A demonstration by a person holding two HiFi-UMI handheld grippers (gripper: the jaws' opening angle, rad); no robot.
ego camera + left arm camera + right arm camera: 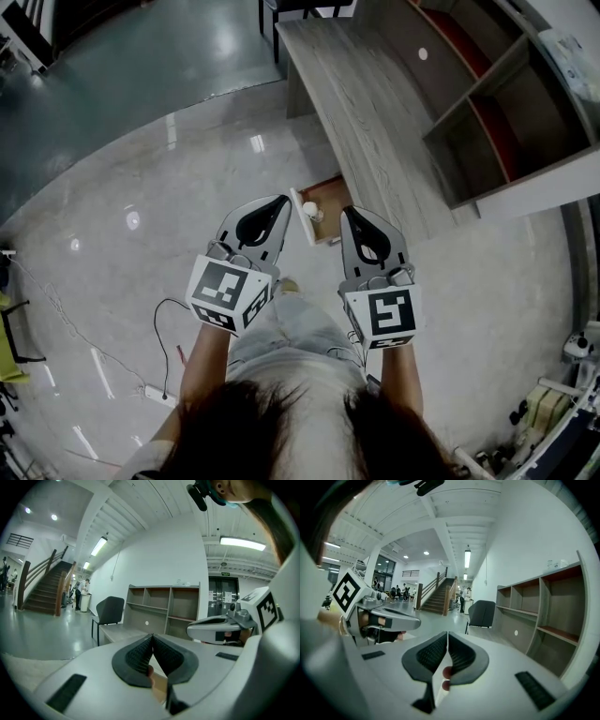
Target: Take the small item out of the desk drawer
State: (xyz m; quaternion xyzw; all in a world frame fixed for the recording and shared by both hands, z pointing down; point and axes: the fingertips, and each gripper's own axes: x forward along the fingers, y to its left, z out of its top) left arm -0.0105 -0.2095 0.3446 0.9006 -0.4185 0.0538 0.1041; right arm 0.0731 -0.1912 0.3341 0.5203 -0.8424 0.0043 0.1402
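Observation:
In the head view the desk drawer [331, 201] stands pulled out from the grey wooden desk [361, 103], its brown inside showing. A small white item [310, 213] lies at the drawer's near left corner. My left gripper [283, 201] hangs just left of the drawer, jaws shut and holding nothing. My right gripper [346, 212] sits just right of it, over the drawer's edge, also shut and holding nothing. The left gripper view shows its pads [140, 656] meeting at the tip, with the right gripper [220, 629] alongside. In the right gripper view the pads [461, 654] touch likewise.
An open shelf unit [511, 103] stands on the desk's far side. A dark chair [108, 611] stands at the desk's end. A cable and power strip [155, 392] lie on the shiny floor to my left. Stairs [44, 590] and people are far off.

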